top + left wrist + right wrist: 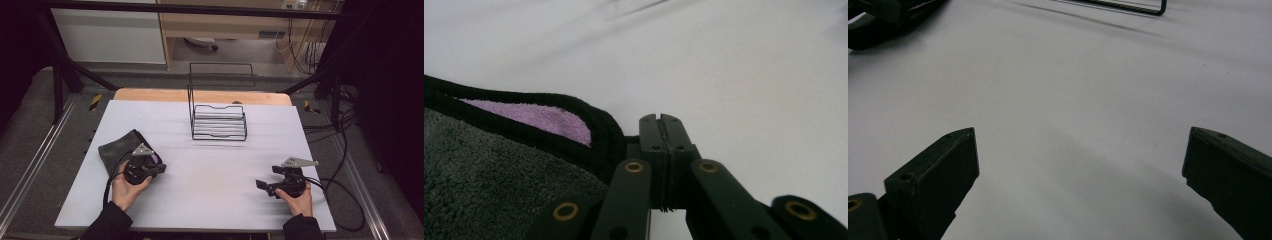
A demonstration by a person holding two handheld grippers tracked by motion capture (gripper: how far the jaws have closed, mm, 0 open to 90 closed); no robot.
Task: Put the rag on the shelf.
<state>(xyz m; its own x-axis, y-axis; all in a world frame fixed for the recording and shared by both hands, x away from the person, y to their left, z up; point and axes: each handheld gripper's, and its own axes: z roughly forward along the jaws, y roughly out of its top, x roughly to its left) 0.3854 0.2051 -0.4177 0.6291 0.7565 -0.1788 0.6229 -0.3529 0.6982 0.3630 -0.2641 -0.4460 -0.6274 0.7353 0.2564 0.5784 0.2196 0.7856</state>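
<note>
High view: I have the left gripper (156,169) on the left part of the white table (210,200), at the near right corner of a folded grey cloth (117,149). The cloth lies flat on the table, well apart from the black wire rack (219,122) standing at the far middle.

Left gripper view: the jaws are pressed fully together, pad against pad, directly beside the cloth's (489,185) black-bound corner. A lilac underside shows where the top layer lifts. I cannot tell whether the pads pinch the cloth's edge or meet on nothing; the binding runs up to the jaw roots, but no fabric shows between the pad faces.

Right gripper (262,185), high view: held in my right hand at the right part of the table, pointing left, apart from the cloth and the rack.

Right gripper view: the jaws stand wide apart with bare table (1073,100) between them, gripping nothing. The rack's base wire (1128,6) shows at the top edge.
</note>
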